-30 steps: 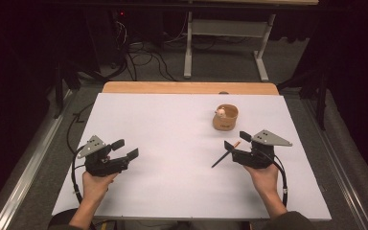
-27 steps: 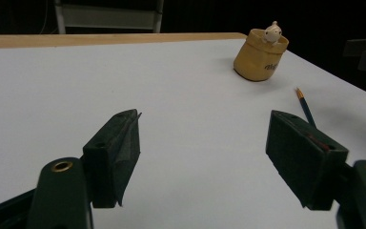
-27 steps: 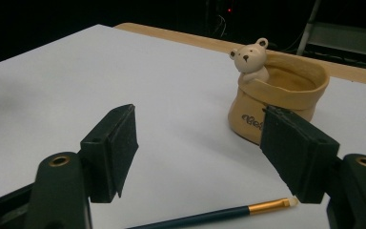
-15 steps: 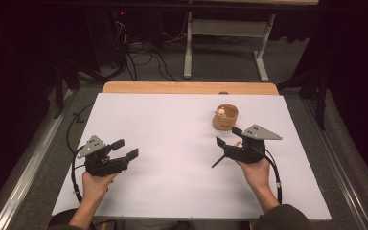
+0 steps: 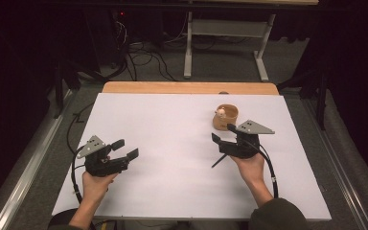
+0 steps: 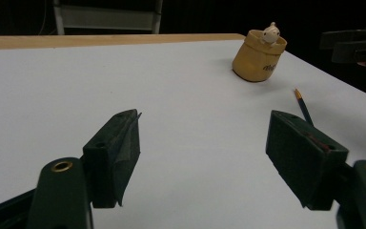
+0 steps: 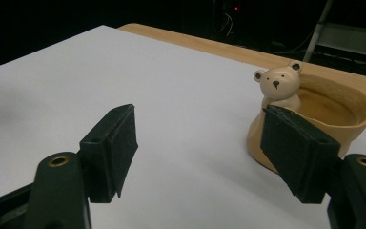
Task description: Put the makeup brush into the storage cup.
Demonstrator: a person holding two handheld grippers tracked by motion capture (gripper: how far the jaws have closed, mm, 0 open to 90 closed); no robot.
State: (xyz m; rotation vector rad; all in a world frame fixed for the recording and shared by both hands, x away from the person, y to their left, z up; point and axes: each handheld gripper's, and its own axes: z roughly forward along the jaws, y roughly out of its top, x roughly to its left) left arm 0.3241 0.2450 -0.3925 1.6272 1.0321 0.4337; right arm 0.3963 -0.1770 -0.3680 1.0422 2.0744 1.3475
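Holding a hand-held gripper in each hand, you work over a white table (image 5: 172, 143) whose far edge shows a strip of bare wood. Your right hand-held gripper (image 5: 224, 132) sits toward the right side of the table, its jaws spread wide with nothing between them. It points at the tan pot (image 5: 225, 117), which stands just beyond it, near the far right part of the table. In the right gripper view the pot (image 7: 314, 119) appears as a squat, open cup, and a small bear figure (image 7: 279, 86) peeks over its near rim; the right-hand jaw overlaps the pot's near wall in that view, though you cannot tell whether it touches. The left-hand jaw hangs over bare table.

A thin dark pencil or brush (image 5: 219, 160) lies on the table just under and beside your right hand-held gripper; in the left gripper view it (image 6: 303, 106) shows with a yellow band near its far tip, lying nearer than the pot (image 6: 259, 56).

Your left hand-held gripper (image 5: 124, 149) rests near the left side of the table, toward the near edge, well apart from the pot. Its jaws are spread wide too and hold nothing, with only bare table between them. A black cable trails from each gripper toward the near edge.
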